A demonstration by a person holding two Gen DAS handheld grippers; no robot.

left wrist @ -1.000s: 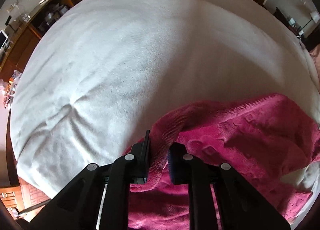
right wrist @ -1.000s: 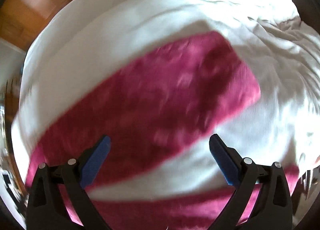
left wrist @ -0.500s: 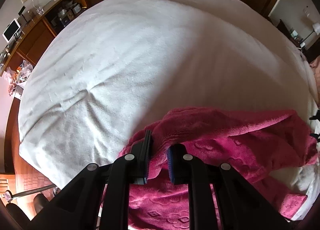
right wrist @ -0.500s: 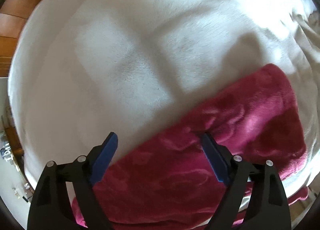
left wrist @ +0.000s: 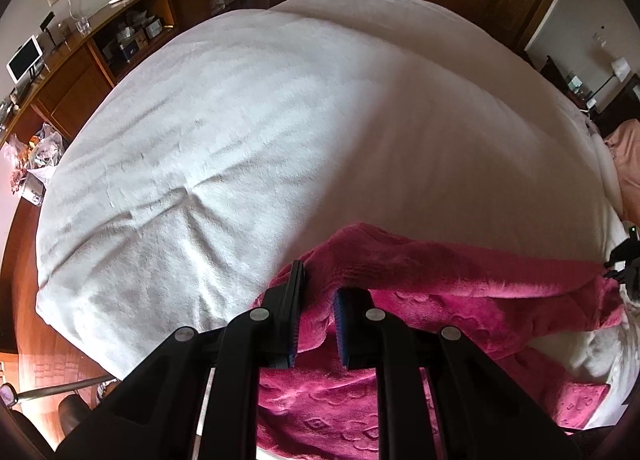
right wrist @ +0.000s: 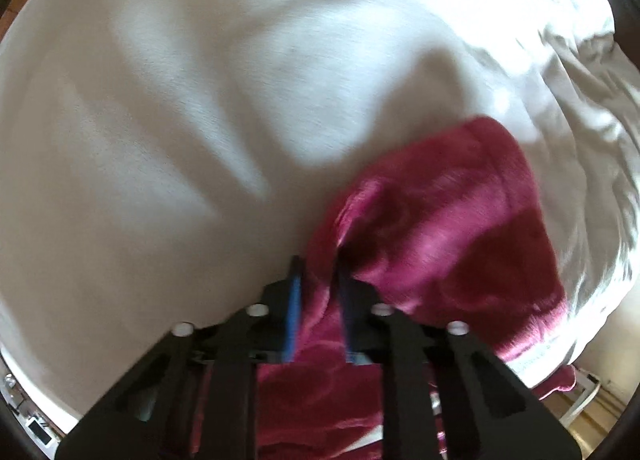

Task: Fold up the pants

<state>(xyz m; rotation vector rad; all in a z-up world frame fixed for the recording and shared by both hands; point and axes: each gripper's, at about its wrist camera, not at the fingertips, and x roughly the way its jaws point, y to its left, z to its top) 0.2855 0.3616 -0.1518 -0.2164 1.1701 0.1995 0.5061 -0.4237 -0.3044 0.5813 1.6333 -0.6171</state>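
Note:
The pants [left wrist: 460,300] are magenta fleece with an embossed pattern, lying on a white bed [left wrist: 280,120]. My left gripper [left wrist: 318,288] is shut on a raised fold of the pants at their left end. The fabric stretches from it to the right, lifted off the bed. My right gripper [right wrist: 318,272] is shut on the pants [right wrist: 448,228] at another edge; the cloth bunches up just ahead of its blue pads [right wrist: 294,300]. The right gripper also shows at the far right of the left wrist view [left wrist: 626,260].
A wooden sideboard [left wrist: 100,48] with a kettle, glasses and a small screen stands beyond the bed's left side. Wooden floor [left wrist: 24,340] lies left of the bed. A pink pillow [left wrist: 628,156] sits at the right. Rumpled white bedding [right wrist: 580,80] lies right of the pants.
My right gripper has come down and closed on the pants; it was wide open before. My left gripper has lifted its held fold higher, pulling the fabric taut.

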